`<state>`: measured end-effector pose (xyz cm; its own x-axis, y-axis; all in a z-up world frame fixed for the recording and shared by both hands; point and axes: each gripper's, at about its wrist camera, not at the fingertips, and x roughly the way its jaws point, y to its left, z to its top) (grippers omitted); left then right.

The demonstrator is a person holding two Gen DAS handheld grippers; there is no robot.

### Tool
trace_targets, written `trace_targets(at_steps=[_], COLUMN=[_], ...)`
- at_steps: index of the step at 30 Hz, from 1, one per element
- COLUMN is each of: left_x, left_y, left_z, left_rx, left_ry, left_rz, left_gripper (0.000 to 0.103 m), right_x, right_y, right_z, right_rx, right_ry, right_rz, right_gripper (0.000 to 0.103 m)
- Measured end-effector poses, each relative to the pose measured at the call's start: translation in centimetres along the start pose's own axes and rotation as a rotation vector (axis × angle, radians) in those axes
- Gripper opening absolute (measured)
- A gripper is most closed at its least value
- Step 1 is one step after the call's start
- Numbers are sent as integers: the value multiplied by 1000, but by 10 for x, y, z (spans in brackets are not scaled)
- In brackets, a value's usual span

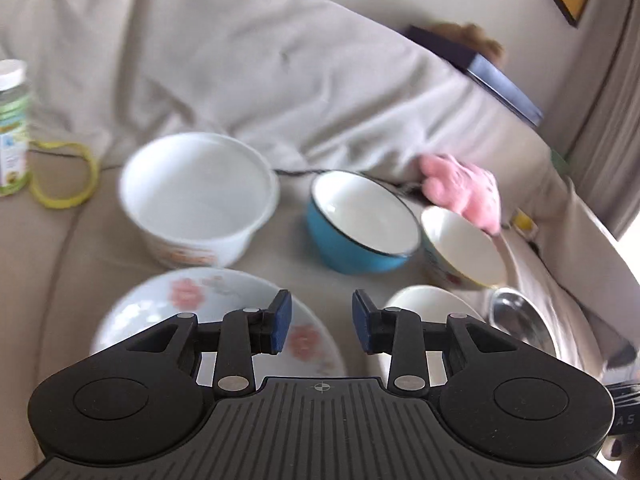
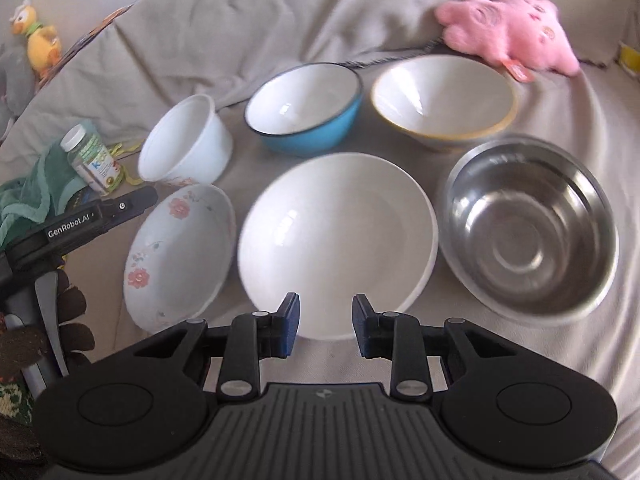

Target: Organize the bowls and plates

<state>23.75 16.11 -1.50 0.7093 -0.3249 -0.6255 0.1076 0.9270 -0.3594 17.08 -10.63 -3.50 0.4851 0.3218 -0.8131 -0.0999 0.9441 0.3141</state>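
Several dishes lie on a beige-covered couch seat. In the right wrist view the back row holds a white plastic bowl (image 2: 184,140), a blue bowl (image 2: 308,104) and a yellow-rimmed bowl (image 2: 444,96). The front row holds a floral plate (image 2: 180,252), a white plate (image 2: 336,240) and a steel bowl (image 2: 528,224). My right gripper (image 2: 326,320) hovers open over the white plate's near rim, holding nothing. My left gripper (image 1: 322,320) is open and empty, between the floral plate (image 1: 212,304) and the white plate (image 1: 432,304), facing the blue bowl (image 1: 360,220).
A pink plush toy (image 2: 508,36) lies behind the yellow-rimmed bowl. A vitamin bottle (image 2: 92,160), a green cloth (image 2: 36,196) and a yellow band (image 1: 64,172) sit at the left. A dark book (image 1: 480,72) rests on the back cushion. A person's gloved hand (image 2: 48,332) holds the left tool.
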Motion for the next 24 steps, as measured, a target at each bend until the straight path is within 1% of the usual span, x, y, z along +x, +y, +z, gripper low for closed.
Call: trace_targets(at_steps=[2, 4, 6, 9, 13, 14, 16, 19, 21, 24], left_x=[23, 48, 72, 99, 127, 132, 137, 141, 136, 128], left_y=[-24, -41, -55, -62, -67, -68, -68, -69, -70, -64], left_z=[5, 9, 8, 7, 5, 4, 1, -1, -3, -5], left_rx=[57, 117, 158, 179, 224, 229, 241, 265, 284, 252], left_ry=[42, 78, 130, 208, 268, 283, 294, 291, 271, 237], left_rz=[-12, 2, 7, 9, 40, 40, 45, 39, 36, 15], left_gripper=[37, 37, 37, 37, 37, 38, 39, 38, 38, 38], right_x=[3, 8, 14, 26, 45, 51, 66, 91, 94, 92], right_y=[-19, -34, -43, -50, -56, -58, -61, -66, -62, -46], right_z=[-11, -19, -22, -19, -14, -14, -13, -12, -10, -11], right_rx=[73, 142, 208, 265, 327, 340, 370, 396, 363, 258], right_ry=[9, 12, 14, 15, 3, 5, 13, 52, 35, 2], right_rz=[7, 24, 46, 82, 98, 99, 97, 122, 127, 67], right_gripper=[29, 29, 29, 29, 30, 32, 32, 31, 33, 34])
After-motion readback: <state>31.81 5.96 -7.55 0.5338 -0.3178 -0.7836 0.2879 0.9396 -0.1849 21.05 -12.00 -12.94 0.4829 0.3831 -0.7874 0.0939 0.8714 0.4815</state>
